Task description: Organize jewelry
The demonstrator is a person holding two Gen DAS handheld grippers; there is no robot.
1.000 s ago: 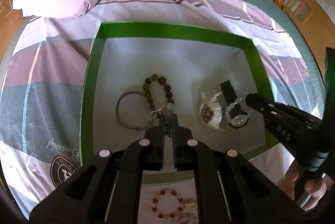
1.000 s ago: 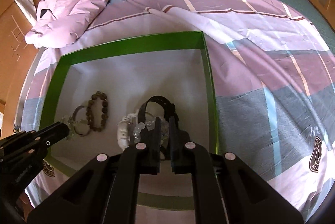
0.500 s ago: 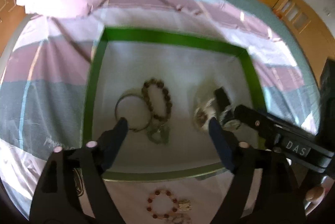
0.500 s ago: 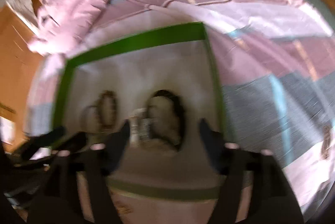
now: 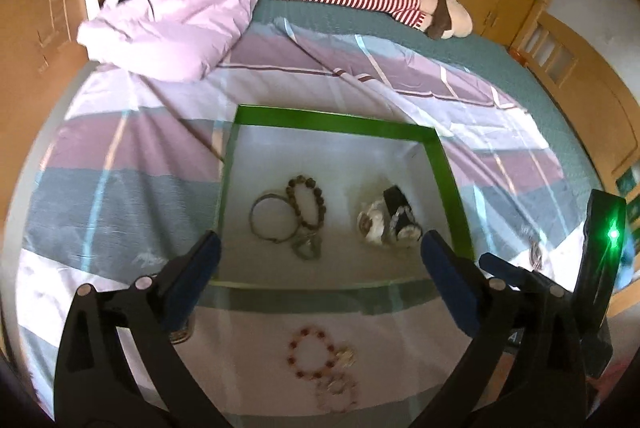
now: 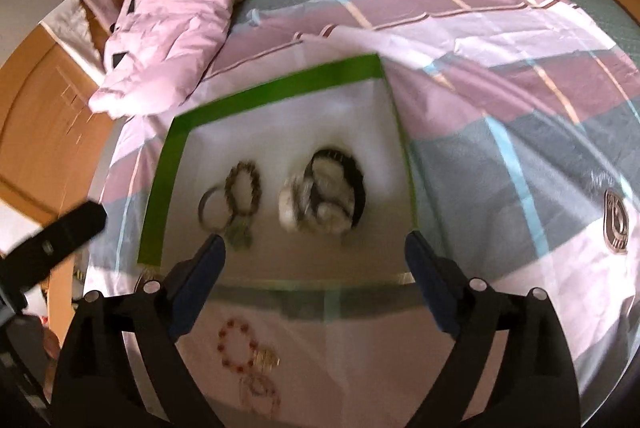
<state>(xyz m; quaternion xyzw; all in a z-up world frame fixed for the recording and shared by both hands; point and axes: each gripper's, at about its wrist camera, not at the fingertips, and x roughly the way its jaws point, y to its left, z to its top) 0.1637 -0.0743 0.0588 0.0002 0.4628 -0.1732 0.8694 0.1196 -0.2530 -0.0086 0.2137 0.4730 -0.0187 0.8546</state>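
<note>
The green-rimmed shallow white box sits mid-frame on the striped bed, bracelets and watches inside (far half bare). Left gripper and right gripper tilt downward at its near edge, jaws just opened wide, empty.

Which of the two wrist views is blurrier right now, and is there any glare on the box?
Right wrist view: motion-smeared, the watches and the green-rimmed box are soft. Left wrist view: sharper, the dark bead bracelet reads bead by bead. Both: a pale sheen washes out the box's near edge; fisheye bends the room's edges.
</note>
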